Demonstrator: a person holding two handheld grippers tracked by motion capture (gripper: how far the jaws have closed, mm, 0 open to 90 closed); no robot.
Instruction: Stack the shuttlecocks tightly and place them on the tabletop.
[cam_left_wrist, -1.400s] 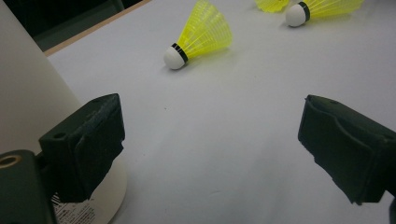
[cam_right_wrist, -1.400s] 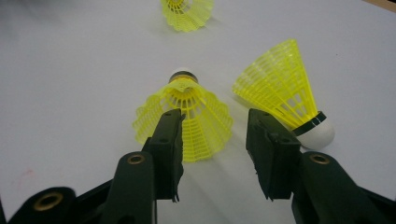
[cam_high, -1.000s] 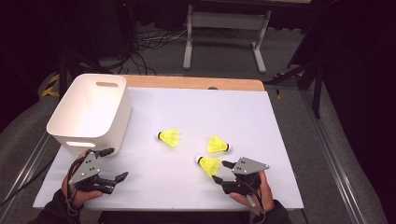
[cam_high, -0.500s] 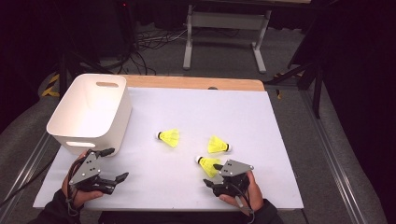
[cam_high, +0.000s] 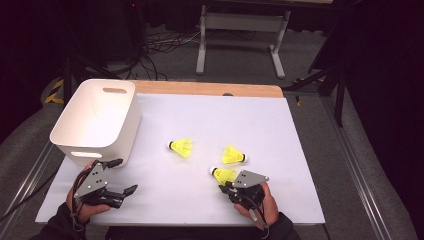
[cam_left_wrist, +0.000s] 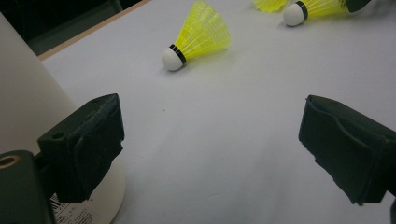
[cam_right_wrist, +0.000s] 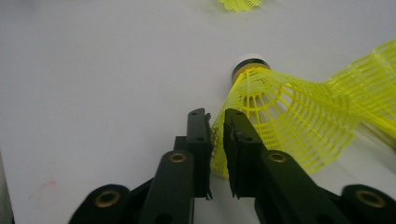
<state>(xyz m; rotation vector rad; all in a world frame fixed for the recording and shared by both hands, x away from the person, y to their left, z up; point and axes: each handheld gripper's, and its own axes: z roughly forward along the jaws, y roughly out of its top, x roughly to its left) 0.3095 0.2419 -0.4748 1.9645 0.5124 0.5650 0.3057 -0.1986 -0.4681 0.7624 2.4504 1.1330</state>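
Between the jaws of the right claw (cam_right_wrist: 215, 122), near the front edge of the worktop (cam_high: 300, 150), sits the rim of a yellow shuttlecock's skirt (cam_right_wrist: 285, 126): the jaws have just been closing and now pinch the mesh edge between their pads, so the claw is clamped on it. This nearest shuttlecock (cam_high: 223, 174) lies on its side just ahead of the claw, its white cork tip pointing away from the hand and toward the left of the high view. Just beyond it, close but apart, lies a second shuttlecock (cam_high: 233, 155) with its tip toward the right. Farther left, near the middle of the worktop, a third shuttlecock (cam_high: 180, 147) lies on its side with its cork end pointing left. Nothing stands between the clamped shuttlecock and the other two. At the front left, the left claw (cam_high: 121, 176) rests low over the white surface with its jaws wide apart and nothing between them; its own view looks across bare worktop toward the third shuttlecock (cam_left_wrist: 198, 35). A white bin (cam_high: 100, 120) with handle slots stands just behind and beside that claw, at the left edge of the worktop.
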